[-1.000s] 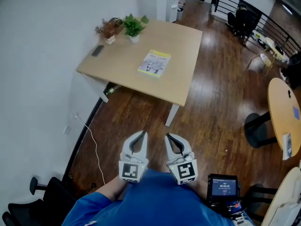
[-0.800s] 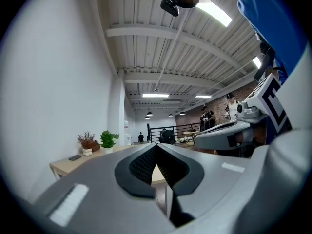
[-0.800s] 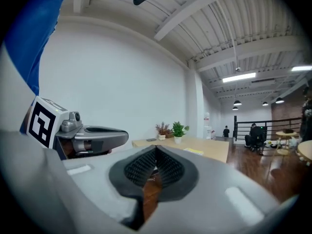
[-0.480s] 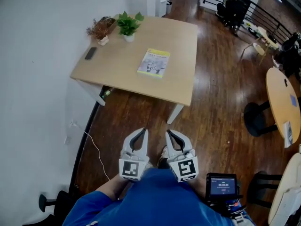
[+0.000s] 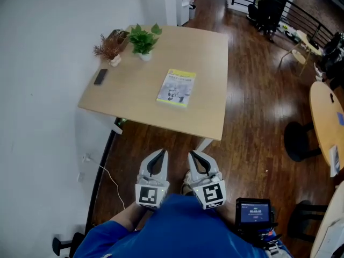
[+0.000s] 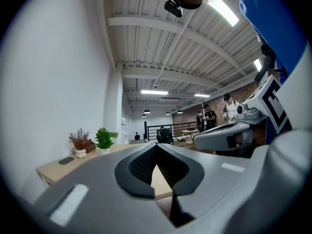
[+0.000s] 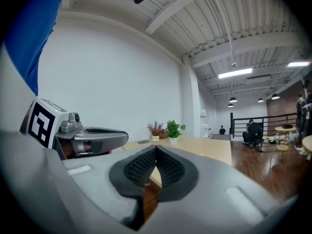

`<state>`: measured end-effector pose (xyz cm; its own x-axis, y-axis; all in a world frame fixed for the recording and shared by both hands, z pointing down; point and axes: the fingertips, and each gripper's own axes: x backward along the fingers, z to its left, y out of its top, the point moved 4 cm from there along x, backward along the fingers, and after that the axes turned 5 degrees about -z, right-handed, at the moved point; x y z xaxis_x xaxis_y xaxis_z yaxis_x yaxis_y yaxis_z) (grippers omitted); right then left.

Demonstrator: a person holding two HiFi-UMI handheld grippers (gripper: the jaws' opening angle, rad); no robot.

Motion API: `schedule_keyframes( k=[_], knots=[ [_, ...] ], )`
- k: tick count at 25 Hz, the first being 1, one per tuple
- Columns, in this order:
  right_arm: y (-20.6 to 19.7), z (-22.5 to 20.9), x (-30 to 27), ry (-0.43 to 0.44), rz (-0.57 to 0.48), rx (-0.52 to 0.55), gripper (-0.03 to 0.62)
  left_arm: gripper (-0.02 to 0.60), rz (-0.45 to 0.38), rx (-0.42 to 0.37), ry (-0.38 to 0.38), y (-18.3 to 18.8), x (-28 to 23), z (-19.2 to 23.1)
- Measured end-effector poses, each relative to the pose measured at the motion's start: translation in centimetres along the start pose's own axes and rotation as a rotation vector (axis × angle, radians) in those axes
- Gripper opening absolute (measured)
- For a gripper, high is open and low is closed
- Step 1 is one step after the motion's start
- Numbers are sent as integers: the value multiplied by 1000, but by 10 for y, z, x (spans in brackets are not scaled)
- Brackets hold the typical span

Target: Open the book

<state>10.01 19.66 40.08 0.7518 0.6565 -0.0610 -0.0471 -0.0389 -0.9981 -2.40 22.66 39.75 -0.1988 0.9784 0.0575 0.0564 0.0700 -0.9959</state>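
1. Over a wooden floor, short of the worktop, a person in a blue sleeve is holding the left gripper and the right gripper side by side, close to the body, both pointing forward.
2. Each gripper is showing its jaws pressed together at the tips, with nothing between them.
3. The book is lying closed and flat near the middle of the worktop, well apart from both grippers and straight ahead of the gap between them.
4. Its long axis is running away from the person, roughly along the line the grippers are pointing, with a short edge facing them.
5. Neither hand is looking nearer, and which long edge is carrying the spine is not readable from here.
6. The opening is apparently not yet under way; closing the distance is looking like the step in hand.
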Motion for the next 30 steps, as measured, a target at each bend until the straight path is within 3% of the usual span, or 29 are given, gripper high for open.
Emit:
schedule_keyframes(
  k=[10,18,26,30],
  knots=[
    [-8,-76,-74,5,19,0,2,6,42,-20,-5,-13,-104,32],
    [-20,-100,-115,-32,61,-30,2,6,68,-23,-23,-24,-147,65],
    [-29,-108,-176,-175,111,-77,2,6,100,-6,-139,-45,-194,125],
    [-38,-108,-208,-254,140,-102,2,6,61,-19,-205,-59,-220,160]
  ],
)
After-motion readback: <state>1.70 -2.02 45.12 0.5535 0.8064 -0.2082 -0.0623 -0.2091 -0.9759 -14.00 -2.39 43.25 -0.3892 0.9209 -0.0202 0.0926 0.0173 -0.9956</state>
